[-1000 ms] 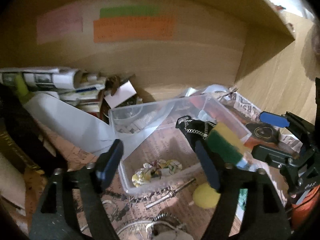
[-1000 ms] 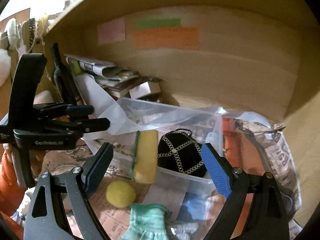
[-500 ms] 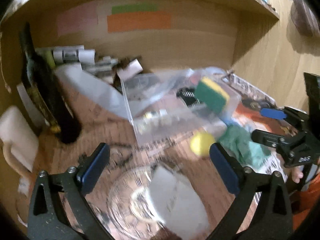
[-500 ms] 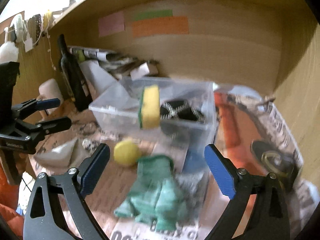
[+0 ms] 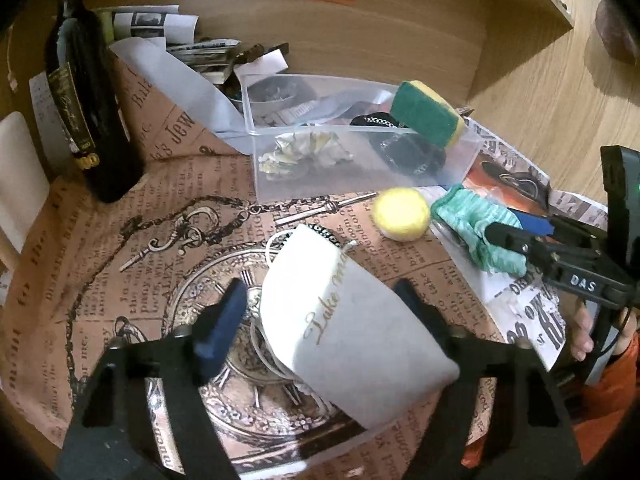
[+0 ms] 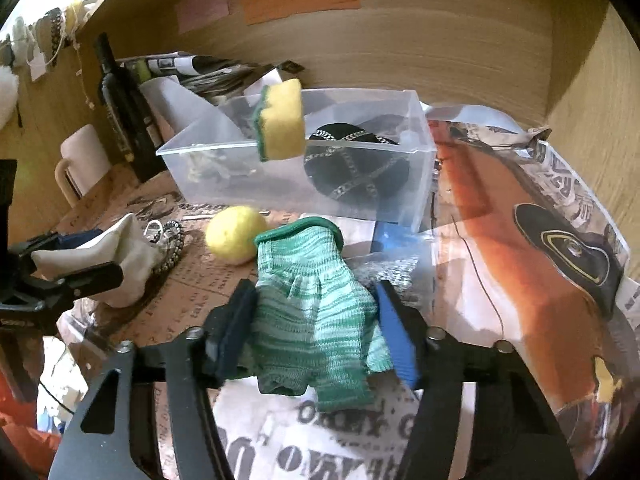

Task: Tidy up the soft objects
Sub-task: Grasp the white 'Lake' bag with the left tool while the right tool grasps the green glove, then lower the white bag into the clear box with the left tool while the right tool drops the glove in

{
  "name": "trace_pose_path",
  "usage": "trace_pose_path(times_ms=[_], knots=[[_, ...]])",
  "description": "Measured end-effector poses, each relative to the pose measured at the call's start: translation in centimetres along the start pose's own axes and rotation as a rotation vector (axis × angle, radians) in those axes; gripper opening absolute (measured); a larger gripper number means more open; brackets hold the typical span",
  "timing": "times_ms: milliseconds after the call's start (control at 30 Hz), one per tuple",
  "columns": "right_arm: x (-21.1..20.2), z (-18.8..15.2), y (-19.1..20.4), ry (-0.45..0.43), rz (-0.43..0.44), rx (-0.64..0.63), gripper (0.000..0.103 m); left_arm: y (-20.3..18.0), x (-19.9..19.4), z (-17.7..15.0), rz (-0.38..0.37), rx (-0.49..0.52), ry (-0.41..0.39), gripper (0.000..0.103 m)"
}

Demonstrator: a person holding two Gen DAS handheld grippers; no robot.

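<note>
My left gripper (image 5: 324, 312) is closed around a white cloth pouch (image 5: 352, 344) with gold lettering, which also shows in the right wrist view (image 6: 108, 264). My right gripper (image 6: 316, 328) is closed around a green knit glove (image 6: 312, 304), which also shows in the left wrist view (image 5: 476, 228). A clear plastic bin (image 6: 412, 168) holds a black chain-trimmed pouch (image 6: 356, 168) and a crumpled floral cloth (image 5: 304, 148). A yellow-green sponge (image 6: 280, 120) leans on the bin's rim. A yellow soft ball (image 6: 234, 234) lies on the paper in front of the bin.
A dark bottle (image 5: 92, 112) stands at the left beside a white mug (image 6: 80, 160). Rolled papers (image 5: 152, 24) pile against the wooden back wall. Printed paper (image 5: 100, 264) covers the desk. A beaded ring (image 6: 172, 240) lies beside the pouch.
Both grippers have pulled back from the bin and dropped low. The left has closed on the white pouch and the right has closed on the green glove.
</note>
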State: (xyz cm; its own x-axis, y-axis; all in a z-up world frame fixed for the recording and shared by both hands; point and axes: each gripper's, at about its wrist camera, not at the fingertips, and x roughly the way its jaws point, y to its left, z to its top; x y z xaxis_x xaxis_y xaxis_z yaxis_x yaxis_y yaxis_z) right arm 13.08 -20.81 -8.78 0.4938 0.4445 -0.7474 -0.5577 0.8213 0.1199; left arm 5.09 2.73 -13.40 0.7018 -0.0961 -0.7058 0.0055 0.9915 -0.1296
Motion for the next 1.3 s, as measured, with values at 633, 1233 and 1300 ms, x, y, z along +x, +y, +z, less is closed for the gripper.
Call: trace_pose_path(times_ms=[633,1233,1300], knots=[[-5.0,1.9,-0.4,-0.161,-0.026,-0.004,0.006,0.6,-4.1,3.9,-0.033,-0.009,-0.146,0.026],[-5.1,9.5,-2.9,-0.359,-0.103,-0.018,0.006,1.9,-1.8,13.0,-0.040,-0.051,-0.263,0.026],[-4.4,10.1,-3.1,-0.357,-0.116,-0.029,0.006,2.0,-0.8,13.9,-0.041,-0.059,-0.253,0.026]])
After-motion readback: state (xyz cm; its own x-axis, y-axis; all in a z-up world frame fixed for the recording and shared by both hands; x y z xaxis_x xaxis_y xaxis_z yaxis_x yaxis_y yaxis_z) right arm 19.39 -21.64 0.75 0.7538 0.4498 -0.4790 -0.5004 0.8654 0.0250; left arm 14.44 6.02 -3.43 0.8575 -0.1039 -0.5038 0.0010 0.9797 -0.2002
